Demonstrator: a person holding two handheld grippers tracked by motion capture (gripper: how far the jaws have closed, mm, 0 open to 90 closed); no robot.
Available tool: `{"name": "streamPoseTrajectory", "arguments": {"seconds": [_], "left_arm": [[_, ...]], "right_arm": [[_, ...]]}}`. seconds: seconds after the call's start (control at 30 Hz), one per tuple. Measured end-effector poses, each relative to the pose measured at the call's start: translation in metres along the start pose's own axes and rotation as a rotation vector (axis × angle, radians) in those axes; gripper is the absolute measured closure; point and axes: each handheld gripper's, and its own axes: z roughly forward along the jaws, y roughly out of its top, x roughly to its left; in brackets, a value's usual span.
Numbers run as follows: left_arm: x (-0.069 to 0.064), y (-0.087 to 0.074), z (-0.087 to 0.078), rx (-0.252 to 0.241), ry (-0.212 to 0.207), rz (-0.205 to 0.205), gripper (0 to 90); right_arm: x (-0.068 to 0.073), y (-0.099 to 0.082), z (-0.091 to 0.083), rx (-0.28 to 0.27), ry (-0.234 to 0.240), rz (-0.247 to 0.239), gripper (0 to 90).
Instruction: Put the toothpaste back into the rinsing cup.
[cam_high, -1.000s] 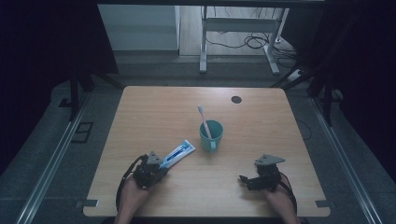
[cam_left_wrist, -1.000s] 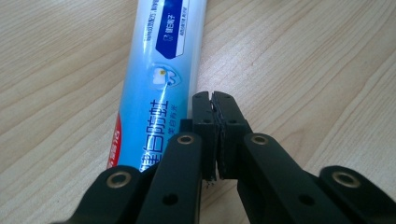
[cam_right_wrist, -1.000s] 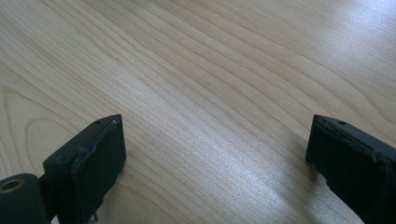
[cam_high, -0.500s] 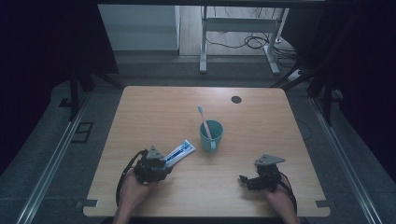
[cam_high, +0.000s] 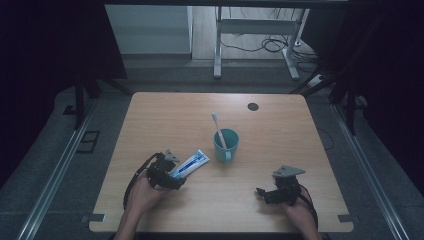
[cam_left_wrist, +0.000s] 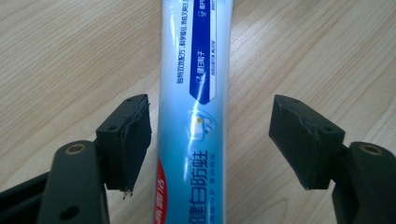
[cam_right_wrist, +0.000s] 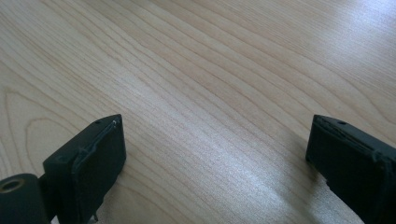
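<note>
Left claw (cam_left_wrist: 210, 140) spread wide astride the toothpaste tube (cam_left_wrist: 196, 93), one pad beside its edge, other clear.

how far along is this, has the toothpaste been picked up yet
Done: the toothbrush already stands in the cup. In hand: the left gripper straddles the toothpaste, open, the tube lying on the table. Left: closing and lifting. The right gripper rests open.

A light wooden table (cam_high: 150, 115) carries a teal cup (cam_high: 226, 145) near its centre and a toothpaste tube (cam_high: 190, 162) toward the near-left corner.
</note>
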Motion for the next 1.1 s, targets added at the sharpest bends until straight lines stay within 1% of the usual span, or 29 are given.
{"name": "streamPoseTrajectory", "arguments": {"seconds": [0.1, 0.17, 0.3, 0.37, 0.4, 0.57, 0.7, 0.97, 1.1], "left_arm": [[0.001, 0.007, 0.003, 0.042, 0.005, 0.015, 29.4], [0.002, 0.011, 0.004, 0.062, 0.004, 0.019, 29.5], [0.003, 0.021, 0.01, 0.137, 0.002, 0.028, 29.6], [0.004, 0.025, 0.013, 0.164, 0.002, 0.027, 29.7], [0.004, 0.027, 0.014, 0.185, 0.003, 0.035, 29.7], [0.005, 0.04, 0.02, 0.249, 0.001, 0.041, 32.2], [0.006, 0.047, 0.026, 0.297, 0.009, 0.047, 32.8], [0.005, 0.059, 0.035, 0.36, 0.018, 0.054, 33.2], [0.006, 0.064, 0.04, 0.395, 0.017, 0.068, 36.0]], "right_arm": [[0.0, 0.0, 0.0, 0.0, 0.0, 0.001, 4.5], [0.0, 0.0, 0.0, 0.0, 0.0, 0.0, 4.5], [0.0, 0.0, 0.0, 0.001, 0.0, -0.002, 4.5], [0.0, 0.0, 0.0, 0.001, 0.0, -0.002, 4.5], [0.0, 0.0, 0.0, 0.001, 0.0, -0.002, 4.5], [0.0, 0.0, 0.0, 0.001, 0.0, -0.002, 4.5], [0.0, 0.0, 0.0, 0.001, 0.0, -0.003, 4.5], [0.0, 0.0, 0.0, 0.001, -0.001, -0.003, 4.5], [0.0, 0.0, 0.0, 0.001, -0.001, -0.002, 4.5]]}}
